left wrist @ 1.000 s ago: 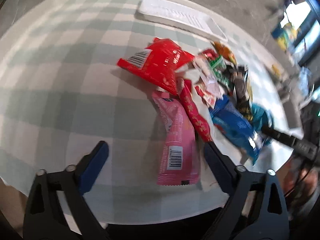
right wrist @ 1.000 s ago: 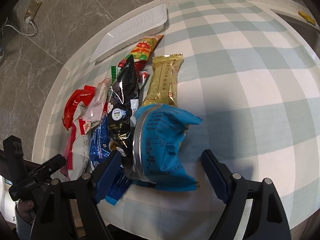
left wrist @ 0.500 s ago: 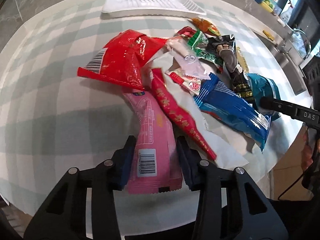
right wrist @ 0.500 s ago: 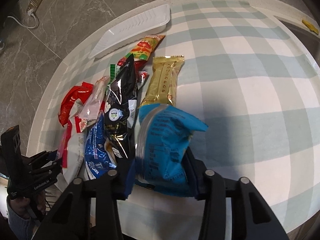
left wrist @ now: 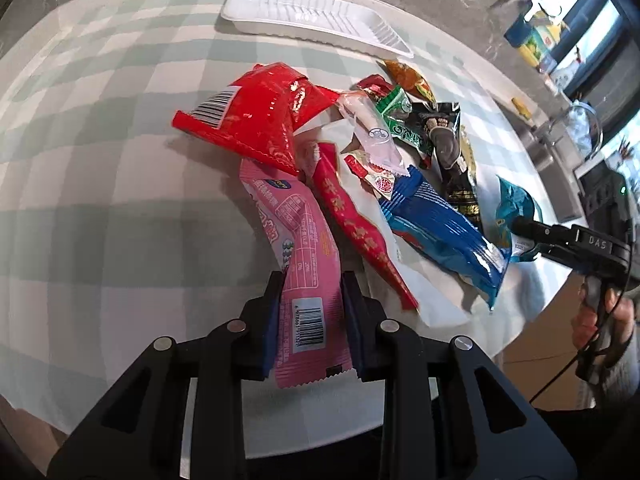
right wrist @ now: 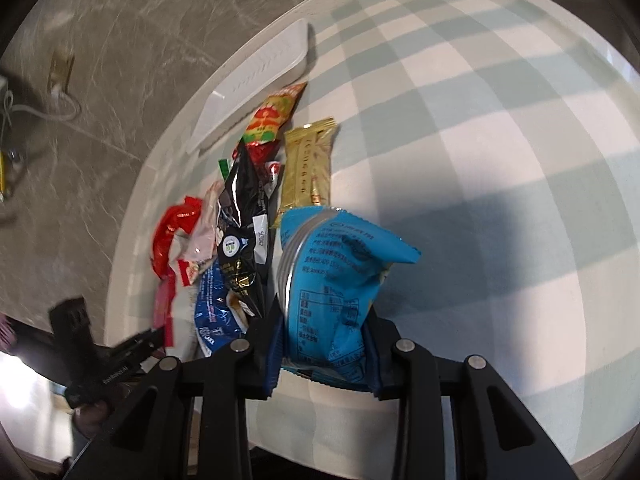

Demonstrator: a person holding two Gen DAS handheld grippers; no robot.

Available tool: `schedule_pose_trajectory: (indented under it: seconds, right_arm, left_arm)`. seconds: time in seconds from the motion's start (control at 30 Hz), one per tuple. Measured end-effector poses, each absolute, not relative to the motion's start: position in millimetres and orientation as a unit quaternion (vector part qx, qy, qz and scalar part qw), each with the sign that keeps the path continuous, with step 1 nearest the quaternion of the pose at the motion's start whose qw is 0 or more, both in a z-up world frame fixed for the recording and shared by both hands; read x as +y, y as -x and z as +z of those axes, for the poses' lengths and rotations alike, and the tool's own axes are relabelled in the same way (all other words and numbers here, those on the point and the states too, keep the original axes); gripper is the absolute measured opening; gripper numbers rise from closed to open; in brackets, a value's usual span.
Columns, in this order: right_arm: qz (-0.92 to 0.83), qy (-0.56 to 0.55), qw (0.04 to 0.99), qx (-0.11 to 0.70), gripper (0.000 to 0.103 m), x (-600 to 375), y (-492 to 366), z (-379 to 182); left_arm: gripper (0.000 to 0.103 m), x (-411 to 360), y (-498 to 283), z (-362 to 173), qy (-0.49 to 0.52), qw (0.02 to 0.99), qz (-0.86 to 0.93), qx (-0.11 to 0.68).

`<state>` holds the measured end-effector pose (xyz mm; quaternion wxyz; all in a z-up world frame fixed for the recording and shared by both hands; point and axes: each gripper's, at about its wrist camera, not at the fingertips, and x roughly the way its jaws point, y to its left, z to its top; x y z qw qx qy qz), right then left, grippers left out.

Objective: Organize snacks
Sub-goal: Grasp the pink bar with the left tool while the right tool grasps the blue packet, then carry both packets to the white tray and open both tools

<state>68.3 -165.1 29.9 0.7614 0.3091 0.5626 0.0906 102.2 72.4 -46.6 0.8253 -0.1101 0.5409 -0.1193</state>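
Observation:
A heap of snack packets lies on a round table with a checked cloth (left wrist: 100,184). In the left wrist view my left gripper (left wrist: 310,312) is closing, its pads pressing both sides of a pink packet (left wrist: 296,240) near its barcode end. The right wrist view shows my right gripper (right wrist: 322,340) closing on a light blue bag (right wrist: 332,280), which stands squeezed and raised between the pads. A red bag (left wrist: 256,116), a dark blue packet (left wrist: 436,232), a black packet (right wrist: 240,216) and a gold bar (right wrist: 306,172) lie in the heap. A white tray (left wrist: 312,20) sits at the far edge.
Bare checked cloth (right wrist: 500,140) stretches to the right of the heap in the right wrist view. A person's hand (left wrist: 600,312) holds the other gripper's handle at the table's right rim. Grey marble floor (right wrist: 140,40) surrounds the table, with a cable and socket on it.
Both grippers went from wide open to closed on packets: the left on the pink packet, the right on the light blue bag. The right gripper shifted sideways and the bag now stands up.

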Motion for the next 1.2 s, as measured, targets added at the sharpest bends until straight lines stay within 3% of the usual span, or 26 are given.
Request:
schedule_pose_trajectory:
  seconds: [0.33, 0.63, 1.2]
  right_arm:
    - [0.109, -0.374, 0.745, 0.541, 0.035, -190, -63, 42]
    - [0.140, -0.382, 0.750, 0.521, 0.035, -201, -100, 67]
    - [0.161, -0.329, 0.763, 0.532, 0.035, -173, -285, 76]
  left_arm:
    - [0.026, 84, -85, -10, 0.141, 0.832, -0.130, 0.520]
    - [0.026, 93, -116, 43, 0.170, 0.843, -0.163, 0.483]
    - [0.026, 118, -325, 67, 0.121, 0.838, -0.209, 0.490]
